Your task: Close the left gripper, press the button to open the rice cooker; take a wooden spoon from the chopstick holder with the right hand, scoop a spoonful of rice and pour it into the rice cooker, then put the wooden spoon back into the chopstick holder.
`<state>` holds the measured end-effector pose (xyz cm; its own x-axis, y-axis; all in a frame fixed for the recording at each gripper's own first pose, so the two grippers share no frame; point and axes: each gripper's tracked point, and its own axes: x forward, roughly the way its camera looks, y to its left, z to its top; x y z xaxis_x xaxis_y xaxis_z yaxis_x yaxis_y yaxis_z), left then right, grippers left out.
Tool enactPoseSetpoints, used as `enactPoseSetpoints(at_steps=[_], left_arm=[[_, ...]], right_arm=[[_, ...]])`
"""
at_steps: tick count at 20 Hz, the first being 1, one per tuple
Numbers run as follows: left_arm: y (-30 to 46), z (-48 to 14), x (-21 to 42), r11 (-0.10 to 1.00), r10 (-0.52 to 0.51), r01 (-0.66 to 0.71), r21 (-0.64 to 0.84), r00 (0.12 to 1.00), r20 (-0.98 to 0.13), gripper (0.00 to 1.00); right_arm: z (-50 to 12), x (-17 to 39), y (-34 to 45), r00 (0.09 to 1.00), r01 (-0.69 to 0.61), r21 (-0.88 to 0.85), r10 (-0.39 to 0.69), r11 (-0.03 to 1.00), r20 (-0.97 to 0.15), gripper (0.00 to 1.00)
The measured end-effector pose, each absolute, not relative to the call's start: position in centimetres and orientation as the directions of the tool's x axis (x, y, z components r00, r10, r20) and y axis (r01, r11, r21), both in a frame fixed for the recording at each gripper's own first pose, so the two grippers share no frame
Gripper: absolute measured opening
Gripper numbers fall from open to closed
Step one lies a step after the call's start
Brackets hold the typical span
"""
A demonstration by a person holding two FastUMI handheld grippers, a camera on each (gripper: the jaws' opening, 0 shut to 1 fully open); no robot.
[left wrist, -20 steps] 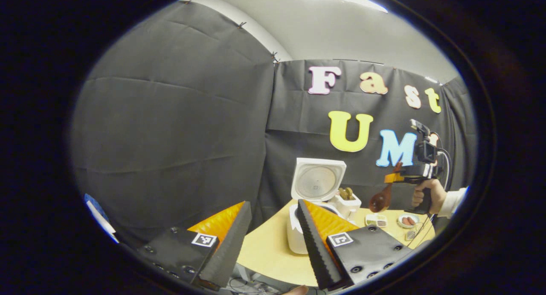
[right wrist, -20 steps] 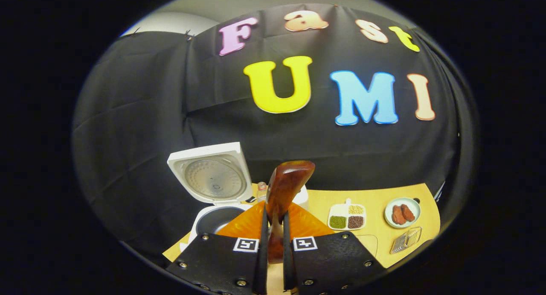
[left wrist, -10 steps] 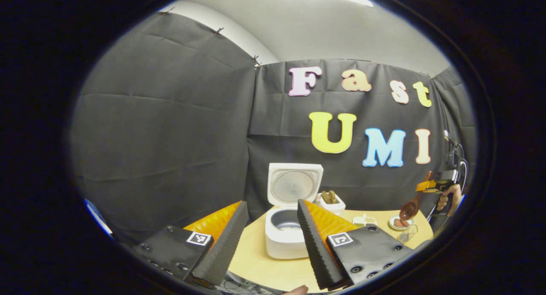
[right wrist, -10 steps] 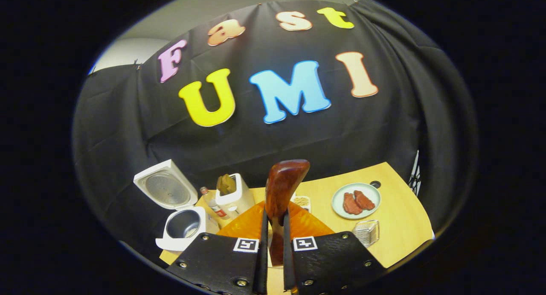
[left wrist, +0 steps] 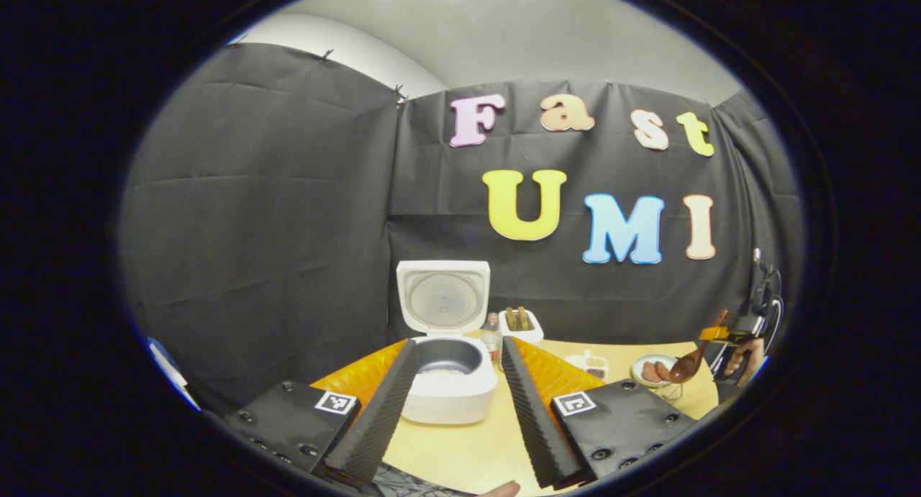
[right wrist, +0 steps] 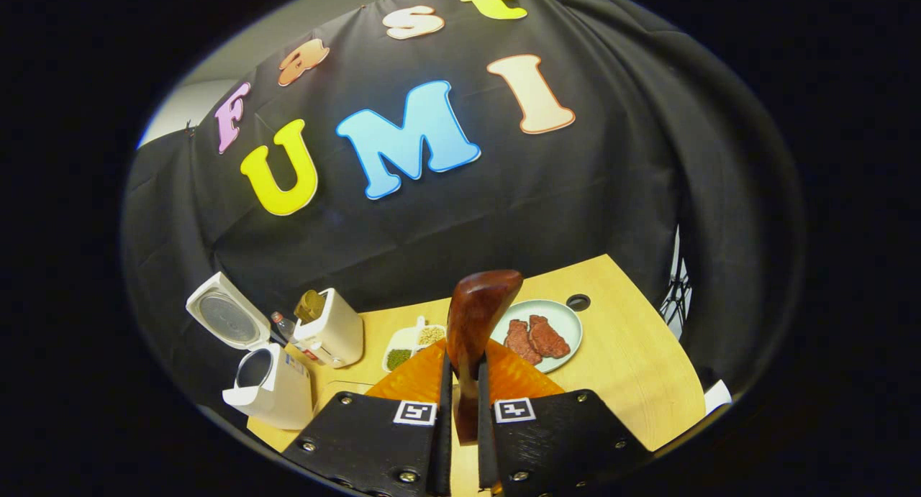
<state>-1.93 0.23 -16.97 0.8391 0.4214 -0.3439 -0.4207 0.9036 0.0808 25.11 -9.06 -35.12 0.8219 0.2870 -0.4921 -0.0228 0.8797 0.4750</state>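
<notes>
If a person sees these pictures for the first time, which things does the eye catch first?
First, the wooden spoon: the right tool is shut on its handle, and the bowl stands up in the middle of the right gripper view. Next, the white rice cooker on the table, lid up, seen between the fingers of the open left tool.

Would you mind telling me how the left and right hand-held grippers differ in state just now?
The left hand-held gripper stands open and holds nothing; the right hand-held gripper is shut on the wooden spoon. The left one faces the open rice cooker; the right one points over the plate of meat. Both hang above the wooden table.
</notes>
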Motion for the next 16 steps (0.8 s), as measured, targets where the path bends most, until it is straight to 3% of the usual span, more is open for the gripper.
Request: enactPoseSetpoints(at_steps=[4,5,10,13,16], left_arm=[[-1.0,-18.0,-1.9,0.896,0.441,-0.423,0.138,0.808,-0.390,0.84],[-0.9,-18.1,-1.9,0.892,0.451,-0.424,0.159,0.799,-0.397,0.78],[-2.1,-19.1,-1.3,0.892,0.452,-0.397,0.216,0.778,-0.436,0.90],[-2.9,-19.0,-0.3,0.896,0.442,-0.364,0.255,0.784,-0.435,0.79],[-3.9,-18.9,0.4,0.903,0.425,-0.338,0.265,0.796,-0.430,0.79]], right_arm=[[-40.2,25.9,-10.4,0.795,0.007,0.481,0.287,0.877,-0.535,0.15],[-41.3,26.1,-10.4,0.789,0.017,0.489,0.288,0.872,-0.542,0.15],[-45.9,26.2,-9.9,0.759,0.052,0.514,0.301,0.856,-0.577,0.15],[-47.8,26.2,-9.5,0.744,0.068,0.511,0.298,0.857,-0.599,0.15],[-48.8,25.9,-10.0,0.734,0.083,0.503,0.288,0.861,-0.614,0.15]])
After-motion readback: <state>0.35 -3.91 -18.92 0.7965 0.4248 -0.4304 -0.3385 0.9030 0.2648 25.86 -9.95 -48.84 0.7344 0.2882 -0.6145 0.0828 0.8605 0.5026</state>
